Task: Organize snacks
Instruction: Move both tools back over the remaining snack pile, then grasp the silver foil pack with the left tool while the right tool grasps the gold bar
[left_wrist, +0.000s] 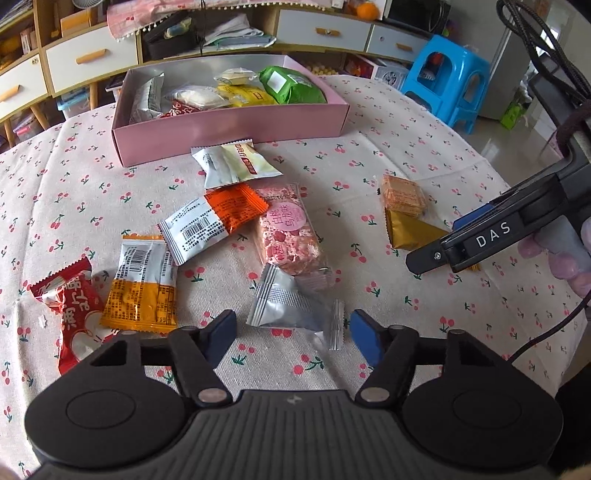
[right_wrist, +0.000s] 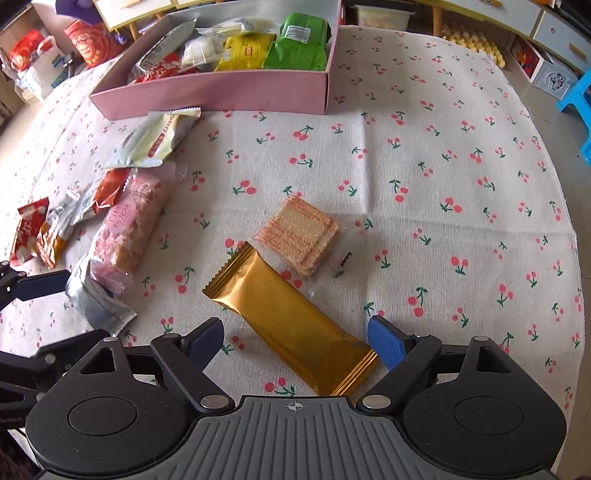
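Note:
A pink box (left_wrist: 236, 127) at the table's far side holds several snacks, among them a green pack (left_wrist: 291, 86). Loose snacks lie on the cherry-print cloth. My left gripper (left_wrist: 293, 336) is open, its blue pads either side of a silver packet (left_wrist: 291, 304). My right gripper (right_wrist: 295, 343) is open around the near end of a gold packet (right_wrist: 295, 325). A clear-wrapped wafer cake (right_wrist: 299, 232) lies just beyond it. A pink rice-crisp bar (left_wrist: 288, 229) and orange, white and red packets lie left of centre.
The right gripper body (left_wrist: 498, 229) shows at the right of the left wrist view, over the gold packet (left_wrist: 410, 230). A blue plastic stool (left_wrist: 447, 79) stands beyond the table. Drawers and shelves (left_wrist: 85, 59) line the back wall.

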